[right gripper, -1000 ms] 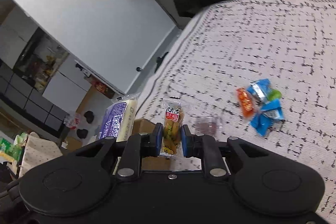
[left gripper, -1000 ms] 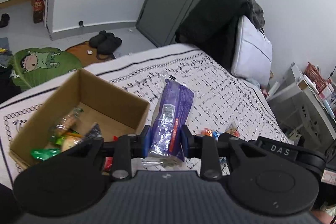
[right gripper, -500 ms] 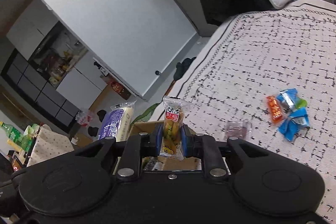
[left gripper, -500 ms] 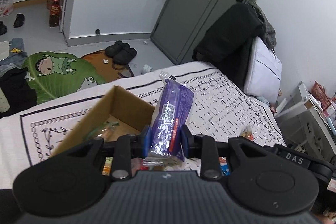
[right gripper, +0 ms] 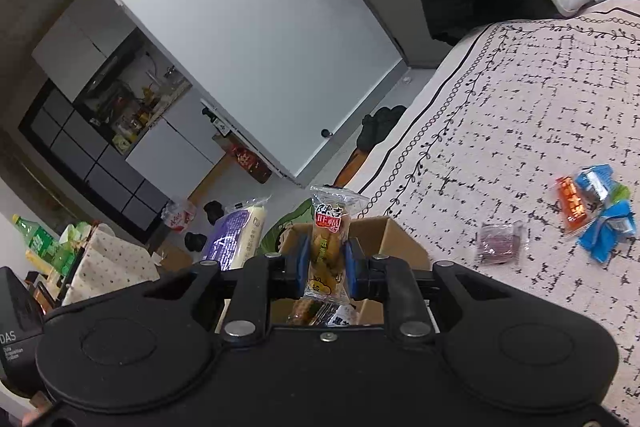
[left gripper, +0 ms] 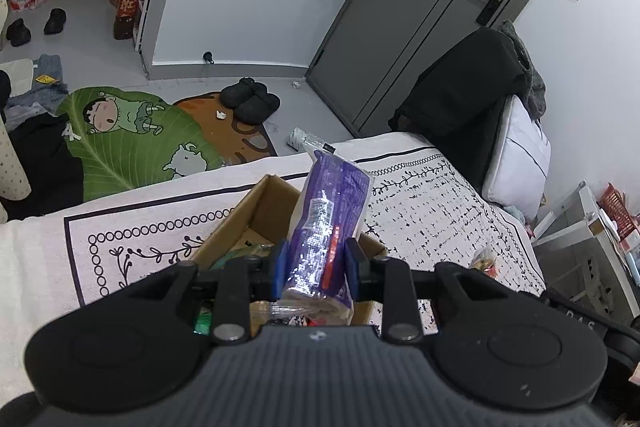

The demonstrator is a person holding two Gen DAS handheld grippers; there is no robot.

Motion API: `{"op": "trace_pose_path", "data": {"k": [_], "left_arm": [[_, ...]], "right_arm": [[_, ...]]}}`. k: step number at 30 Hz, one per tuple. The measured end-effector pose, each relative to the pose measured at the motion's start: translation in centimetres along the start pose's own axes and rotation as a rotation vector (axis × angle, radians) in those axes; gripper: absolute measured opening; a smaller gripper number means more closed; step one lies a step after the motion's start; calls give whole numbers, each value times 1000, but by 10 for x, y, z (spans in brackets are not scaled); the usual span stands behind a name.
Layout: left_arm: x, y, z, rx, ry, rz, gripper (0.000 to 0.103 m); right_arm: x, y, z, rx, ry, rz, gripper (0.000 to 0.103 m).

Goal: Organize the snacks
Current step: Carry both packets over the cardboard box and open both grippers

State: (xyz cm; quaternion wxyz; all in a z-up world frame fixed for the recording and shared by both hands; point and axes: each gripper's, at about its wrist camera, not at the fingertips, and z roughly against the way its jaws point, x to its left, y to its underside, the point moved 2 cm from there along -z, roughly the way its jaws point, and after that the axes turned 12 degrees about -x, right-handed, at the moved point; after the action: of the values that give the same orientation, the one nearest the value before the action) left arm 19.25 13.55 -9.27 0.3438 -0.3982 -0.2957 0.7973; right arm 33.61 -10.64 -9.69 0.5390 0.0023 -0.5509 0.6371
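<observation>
My left gripper (left gripper: 316,269) is shut on a purple snack pack (left gripper: 328,223) and holds it upright over the open cardboard box (left gripper: 256,211), which holds several snacks. My right gripper (right gripper: 324,269) is shut on a clear packet of yellow snack (right gripper: 328,243) above the same box (right gripper: 384,231). The purple pack also shows in the right wrist view (right gripper: 236,239). Loose on the patterned bedspread (right gripper: 500,131) lie an orange packet (right gripper: 572,203), blue packets (right gripper: 604,223) and a small clear pack (right gripper: 500,243).
The box sits near the bed's edge. Beyond it are a green cartoon floor mat (left gripper: 132,135), black slippers (left gripper: 252,101) and a grey door (left gripper: 404,23). A white pillow (left gripper: 520,151) and dark clothes lie at the bed's head.
Both grippers have moved over the cardboard box with their snacks still held; the box now lies directly under the fingers in both views.
</observation>
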Motion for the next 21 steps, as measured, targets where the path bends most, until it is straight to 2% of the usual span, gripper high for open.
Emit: {"op": "trace_pose_path", "data": {"k": [10,14,16,21], "left_arm": [[15,9,-25,63,6,15,29],[21,12,-39,94,-30,25,30],[26,13,-43,96,-69,39,32],[31,11,-49,118,-79,49,40]], "right_arm": [[10,16,-22,50,9,27,19],[12,21,-31,75,12,33,19],[13,22,-35,88,12,32,19],[16,26,-43,108,0,41,20]]}}
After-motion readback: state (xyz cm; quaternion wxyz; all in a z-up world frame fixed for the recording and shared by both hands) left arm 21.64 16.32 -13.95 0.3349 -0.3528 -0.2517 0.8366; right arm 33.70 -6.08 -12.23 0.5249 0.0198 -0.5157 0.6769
